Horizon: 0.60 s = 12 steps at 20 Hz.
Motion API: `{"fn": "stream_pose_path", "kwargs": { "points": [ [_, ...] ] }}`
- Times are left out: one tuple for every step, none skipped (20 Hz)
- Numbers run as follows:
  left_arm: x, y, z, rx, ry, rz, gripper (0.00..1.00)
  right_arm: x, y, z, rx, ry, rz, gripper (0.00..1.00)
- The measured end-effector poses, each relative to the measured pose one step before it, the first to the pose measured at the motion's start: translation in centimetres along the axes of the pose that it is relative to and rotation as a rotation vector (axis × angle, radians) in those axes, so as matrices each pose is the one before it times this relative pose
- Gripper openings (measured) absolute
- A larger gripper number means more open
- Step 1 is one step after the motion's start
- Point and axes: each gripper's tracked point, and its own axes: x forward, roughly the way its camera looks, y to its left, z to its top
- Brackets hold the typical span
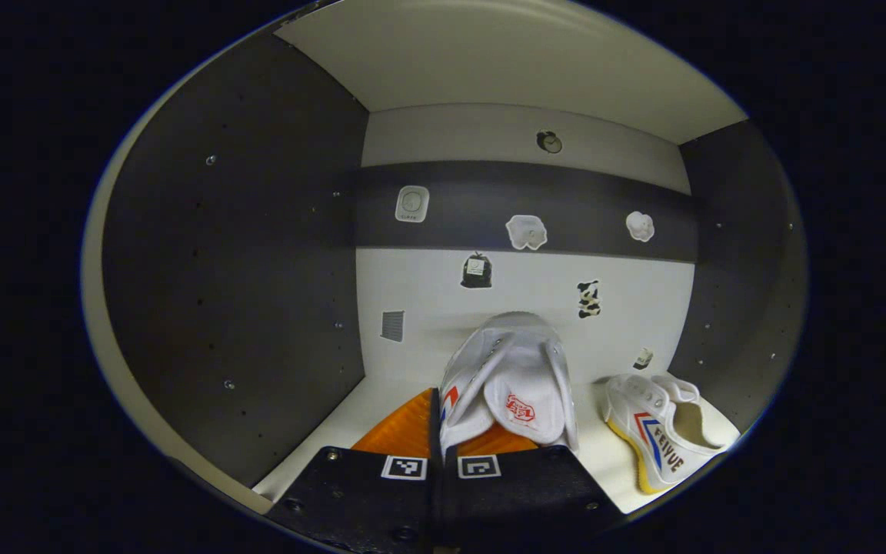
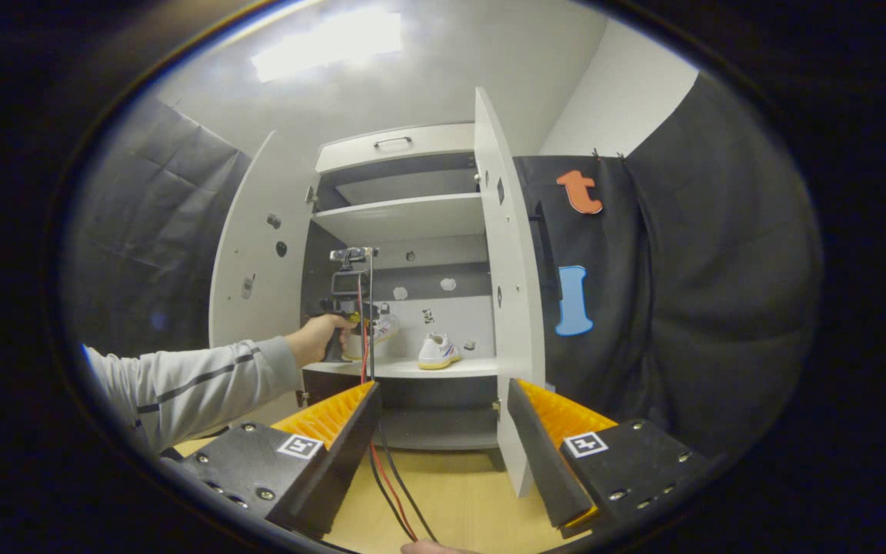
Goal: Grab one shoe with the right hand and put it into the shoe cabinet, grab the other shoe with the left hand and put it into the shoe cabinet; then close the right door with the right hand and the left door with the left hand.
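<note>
White shoe (image 1: pixel 516 385) clamped in left tongs (image 1: pixel 441 442) above cabinet shelf (image 1: pixel 381 408), second shoe (image 1: pixel 662 431) near shelf's right edge, right tongs (image 2: pixel 443 431) open, empty, facing open cabinet doors (image 2: pixel 508 277).

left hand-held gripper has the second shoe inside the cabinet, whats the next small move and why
Probably lower it and open. The left hand-held gripper holds a white shoe by its collar over the shelf, and the other shoe already lies to its right, so there is bare shelf to set it on.
</note>
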Motion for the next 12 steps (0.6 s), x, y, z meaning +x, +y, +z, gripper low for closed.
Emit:
{"fn": "stream_pose_path", "kwargs": {
  "points": [
    [0.263, 0.509, -0.945, 0.00241, 0.02612, 0.01298, 0.00, 0.066, 0.021, -0.144, 0.00221, 0.00148, 0.00353, 0.98],
    [0.290, 0.261, -0.611, -0.00229, 0.01385, 0.00764, 0.00, 0.088, 0.028, -0.021, 0.00148, 0.00074, 0.00234, 0.98],
    [0.449, 0.120, -0.753, -0.00473, 0.02084, 0.00270, 0.01, 0.077, 0.045, -0.076, 0.00023, 0.00054, 0.00125, 0.98],
    [0.377, 0.259, -0.379, -0.00237, 0.00971, 0.00683, 0.00, 0.101, 0.065, -0.104, 0.00019, 0.00119, -0.00105, 0.98],
    [0.383, 0.385, -0.347, -0.01311, 0.00465, 0.00871, 0.00, 0.006, 0.055, -0.079, -0.00086, 0.00194, -0.00131, 0.98],
    [0.230, 0.238, -0.378, -0.00212, 0.02202, 0.00944, 0.01, 0.044, 0.106, -0.145, -0.00476, 0.00416, -0.00013, 0.98],
    [-0.021, 0.203, -0.208, -0.00406, 0.00415, 0.00706, 0.02, 0.096, 0.082, -0.130, -0.00633, 0.00356, -0.00026, 0.98],
    [0.004, -0.049, -0.022, 0.00819, 0.00460, -0.00543, 0.02, 0.000, 0.096, -0.046, -0.00618, 0.00178, -0.00122, 0.98],
    [-0.137, -0.608, 0.101, -0.00079, 0.00203, -0.02955, 0.05, -0.025, 0.130, 0.079, -0.00539, -0.00134, -0.00169, 0.98],
    [-0.165, -0.615, -0.473, 0.00387, 0.03030, -0.02520, 0.10, -0.007, 0.091, 0.096, -0.00556, -0.00237, -0.00231, 0.98],
    [-0.463, 0.936, -0.232, 0.01594, 0.00905, 0.03169, 0.16, -0.040, 0.073, 0.034, -0.00527, -0.00187, -0.00486, 0.98],
    [-0.101, 0.536, 0.211, 0.00209, 0.00013, 0.01295, 0.39, -0.044, 0.043, 0.166, -0.00683, -0.00306, -0.00508, 0.98]
  ]
}}
